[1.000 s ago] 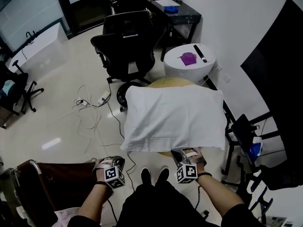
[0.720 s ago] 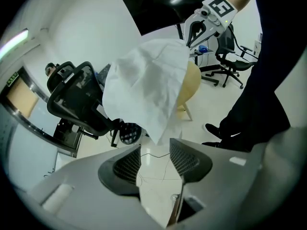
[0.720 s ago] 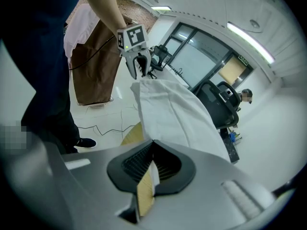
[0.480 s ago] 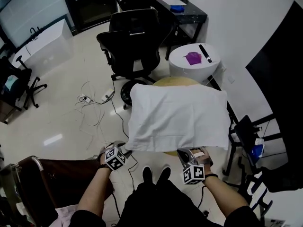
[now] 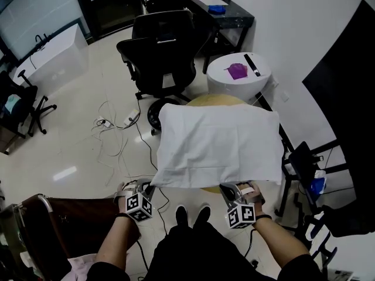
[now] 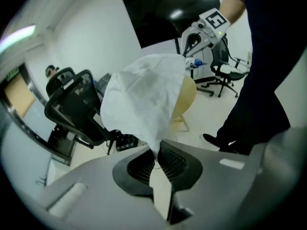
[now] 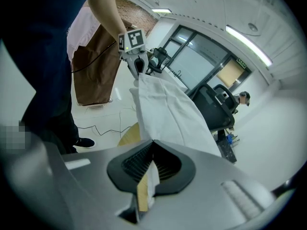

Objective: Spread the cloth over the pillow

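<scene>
At centre, on a round tan table: one white cloth, lying as a broad rectangle with its far edge near the table's far rim and its near edge hanging just off the near rim. Pillow: not seen directly; the soft, puffed rise under the cloth suggests it lies beneath. Left gripper: at the near-left corner, jaws have just been closing and now meet on a pinched tip of fabric, which fans upward from them in the left gripper view. Right gripper: at the near-right corner, jaws pressed together on the hem, a thin fold of cloth between the pads. Handling, by judgement: light, thin and wholly limp; no stiffness of its own, so it sags wherever unsupported and takes shape only under tension between two held points. Not fragile. Likely to slide over the pillow if tugged on one side alone. Best hold: the two near corners, as taken, with enough fabric in each pinch that the hem does not slip free.
</scene>
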Tool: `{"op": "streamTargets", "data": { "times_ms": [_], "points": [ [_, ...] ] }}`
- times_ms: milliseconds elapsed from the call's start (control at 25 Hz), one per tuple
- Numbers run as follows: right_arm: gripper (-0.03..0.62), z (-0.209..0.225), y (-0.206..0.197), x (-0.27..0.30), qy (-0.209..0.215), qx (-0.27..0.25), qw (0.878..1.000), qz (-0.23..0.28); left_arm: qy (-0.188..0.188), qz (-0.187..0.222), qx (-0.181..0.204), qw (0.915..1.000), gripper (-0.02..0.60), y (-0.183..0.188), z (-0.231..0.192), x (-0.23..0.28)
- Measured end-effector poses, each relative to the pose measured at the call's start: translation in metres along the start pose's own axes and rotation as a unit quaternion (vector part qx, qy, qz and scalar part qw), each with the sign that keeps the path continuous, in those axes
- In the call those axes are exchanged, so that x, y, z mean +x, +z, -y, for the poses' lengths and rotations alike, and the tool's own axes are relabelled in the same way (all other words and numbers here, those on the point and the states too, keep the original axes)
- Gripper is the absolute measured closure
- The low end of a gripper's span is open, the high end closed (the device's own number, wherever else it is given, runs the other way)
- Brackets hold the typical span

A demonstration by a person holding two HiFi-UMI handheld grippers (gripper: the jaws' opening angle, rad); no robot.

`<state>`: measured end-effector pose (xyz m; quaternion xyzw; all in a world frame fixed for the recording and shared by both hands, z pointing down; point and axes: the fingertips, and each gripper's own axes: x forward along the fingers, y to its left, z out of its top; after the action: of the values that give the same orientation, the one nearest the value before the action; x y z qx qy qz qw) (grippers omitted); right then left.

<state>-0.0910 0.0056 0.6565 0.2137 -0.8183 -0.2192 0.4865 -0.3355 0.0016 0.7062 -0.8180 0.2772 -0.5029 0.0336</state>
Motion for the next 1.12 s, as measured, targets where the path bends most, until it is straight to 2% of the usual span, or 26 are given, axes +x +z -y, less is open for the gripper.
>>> {"op": "streamTargets", "data": {
  "times_ms": [120, 240, 320, 400, 520, 760, 1000, 1120],
  "points": [
    [0.586, 0.003, 0.012, -0.004, -0.003, 0.0, 1.0, 0.015, 0.066, -0.033, 0.083, 0.9938, 0.578, 0.002, -0.02, -0.027],
    [0.586, 0.008, 0.023, -0.008, -0.005, 0.002, 1.0, 0.028, 0.106, -0.062, 0.161, 0.9793, 0.58, 0.005, -0.035, -0.054],
    [0.586, 0.011, 0.028, -0.012, -0.005, 0.006, 0.999, 0.034, 0.115, -0.078, 0.208, 0.9683, 0.58, 0.009, -0.037, -0.069],
    [0.586, 0.013, 0.029, -0.018, -0.004, 0.008, 0.999, 0.037, 0.101, -0.09, 0.238, 0.9618, 0.578, 0.014, -0.029, -0.08],
    [0.586, 0.009, 0.022, -0.026, 0.005, 0.008, 0.999, 0.031, 0.059, -0.099, 0.263, 0.958, 0.578, 0.018, -0.002, -0.081],
    [0.586, -0.024, -0.003, -0.014, 0.038, -0.011, 0.999, 0.004, -0.025, -0.13, 0.293, 0.947, 0.578, -0.009, 0.058, -0.037],
    [0.586, -0.048, -0.03, 0.034, 0.053, -0.02, 0.998, -0.031, -0.046, -0.153, 0.318, 0.9347, 0.577, -0.03, 0.074, 0.021],
    [0.585, -0.048, -0.04, 0.053, 0.054, -0.022, 0.997, -0.045, -0.057, -0.164, 0.304, 0.9365, 0.575, -0.037, 0.07, 0.04]
  ]
}}
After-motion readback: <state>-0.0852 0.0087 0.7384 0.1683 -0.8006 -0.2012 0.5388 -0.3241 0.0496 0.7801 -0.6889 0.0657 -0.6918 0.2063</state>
